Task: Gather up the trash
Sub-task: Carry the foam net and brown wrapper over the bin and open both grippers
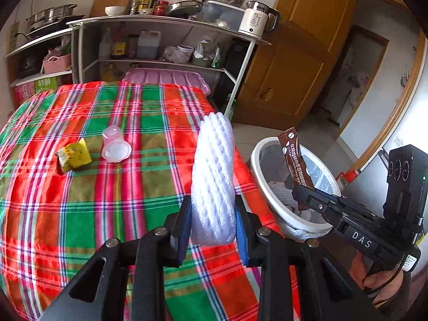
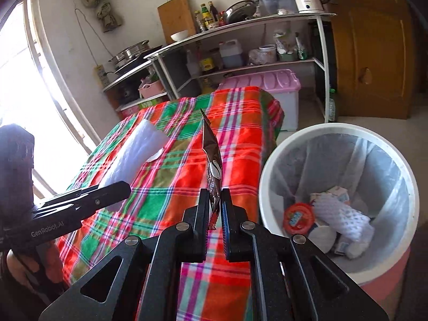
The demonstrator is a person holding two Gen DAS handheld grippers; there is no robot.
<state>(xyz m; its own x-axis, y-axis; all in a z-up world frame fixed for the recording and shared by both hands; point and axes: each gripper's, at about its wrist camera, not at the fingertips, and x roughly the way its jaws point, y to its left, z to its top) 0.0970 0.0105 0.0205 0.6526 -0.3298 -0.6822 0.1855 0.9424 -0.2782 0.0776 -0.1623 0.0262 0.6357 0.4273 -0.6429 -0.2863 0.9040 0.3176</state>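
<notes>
White foam net [image 1: 213, 179] stands upright, pinched between the closed jaws of the left gripper [image 1: 214, 223] above the checked tablecloth [image 1: 80, 214]. Beside it, the right gripper [image 2: 214, 214] is clamped on a brown coffee sachet [image 2: 212, 165] near the white bin [image 2: 270, 165]. A yellow wrapper [image 1: 73, 157] and a clear plastic cup [image 1: 115, 148] lie on the cloth.
</notes>
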